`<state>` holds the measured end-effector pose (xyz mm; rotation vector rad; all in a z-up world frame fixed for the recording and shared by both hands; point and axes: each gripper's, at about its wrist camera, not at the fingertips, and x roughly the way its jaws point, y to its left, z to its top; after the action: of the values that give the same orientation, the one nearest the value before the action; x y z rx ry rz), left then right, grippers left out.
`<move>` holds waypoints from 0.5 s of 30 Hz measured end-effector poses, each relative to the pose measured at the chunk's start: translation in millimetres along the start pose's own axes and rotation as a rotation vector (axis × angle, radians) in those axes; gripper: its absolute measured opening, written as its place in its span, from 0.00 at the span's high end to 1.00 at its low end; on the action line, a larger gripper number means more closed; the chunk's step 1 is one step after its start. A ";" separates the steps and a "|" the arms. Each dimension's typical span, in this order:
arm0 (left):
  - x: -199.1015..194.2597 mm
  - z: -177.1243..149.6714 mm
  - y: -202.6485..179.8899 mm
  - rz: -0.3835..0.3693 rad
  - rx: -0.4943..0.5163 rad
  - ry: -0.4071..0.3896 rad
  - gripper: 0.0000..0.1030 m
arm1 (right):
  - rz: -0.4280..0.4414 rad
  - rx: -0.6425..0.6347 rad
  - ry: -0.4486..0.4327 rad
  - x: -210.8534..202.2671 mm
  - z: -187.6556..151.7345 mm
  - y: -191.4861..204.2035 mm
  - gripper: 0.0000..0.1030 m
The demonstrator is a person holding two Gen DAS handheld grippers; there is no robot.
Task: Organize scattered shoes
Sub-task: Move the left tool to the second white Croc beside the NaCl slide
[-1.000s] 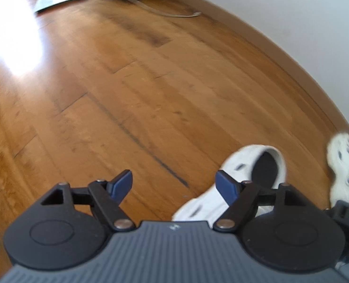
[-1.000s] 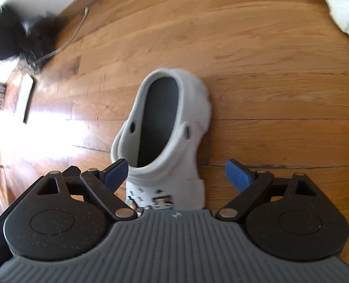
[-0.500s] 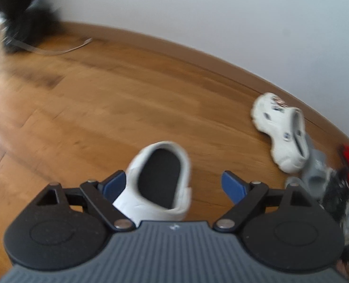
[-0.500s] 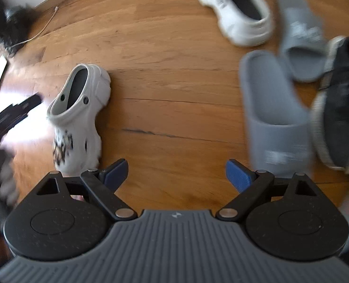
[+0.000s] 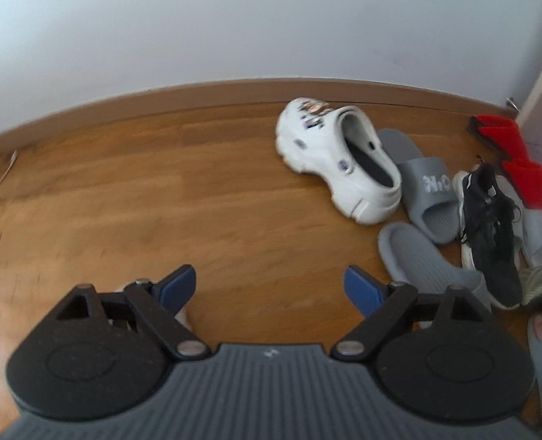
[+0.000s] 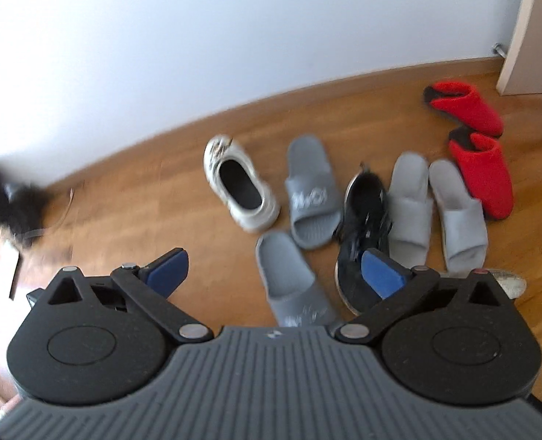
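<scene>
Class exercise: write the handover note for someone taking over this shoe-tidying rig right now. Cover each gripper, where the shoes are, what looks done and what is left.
Left gripper: open, holds nothing; its jaws have just been opening.
Right gripper: open, holds nothing; its jaws have just been opening wider.
Shoes: one white clog lies near the wall beside a dark grey slide; its mate lies apart, nearer the rig. A black sneaker lies between them and the light grey slides.
Done: the light grey slides and red slippers lie paired.
Left: pair the dark grey slides and find partners for the clog and sneaker.
</scene>
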<state>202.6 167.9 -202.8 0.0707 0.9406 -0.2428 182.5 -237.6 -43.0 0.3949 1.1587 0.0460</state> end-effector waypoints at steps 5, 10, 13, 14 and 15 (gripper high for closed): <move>44.9 54.9 -29.8 -0.035 0.022 -0.082 0.14 | 0.064 -0.001 0.102 18.3 9.8 8.4 0.01; 89.7 87.1 -60.8 -0.046 0.025 -0.146 0.14 | 0.090 -0.079 0.072 20.3 20.6 20.4 0.01; 133.6 99.4 -75.3 0.004 -0.010 -0.111 0.14 | 0.070 -0.078 0.060 18.8 27.4 15.3 0.01; 150.5 100.6 -77.8 0.017 -0.034 -0.092 0.14 | 0.065 -0.078 0.057 18.5 29.6 13.3 0.01; 158.7 99.3 -78.1 0.023 -0.047 -0.087 0.14 | 0.070 -0.083 0.057 17.1 29.8 12.9 0.01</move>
<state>352.2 47.8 -268.8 0.0275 0.8586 -0.2007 218.4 -229.9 -43.7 0.3622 1.1951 0.1671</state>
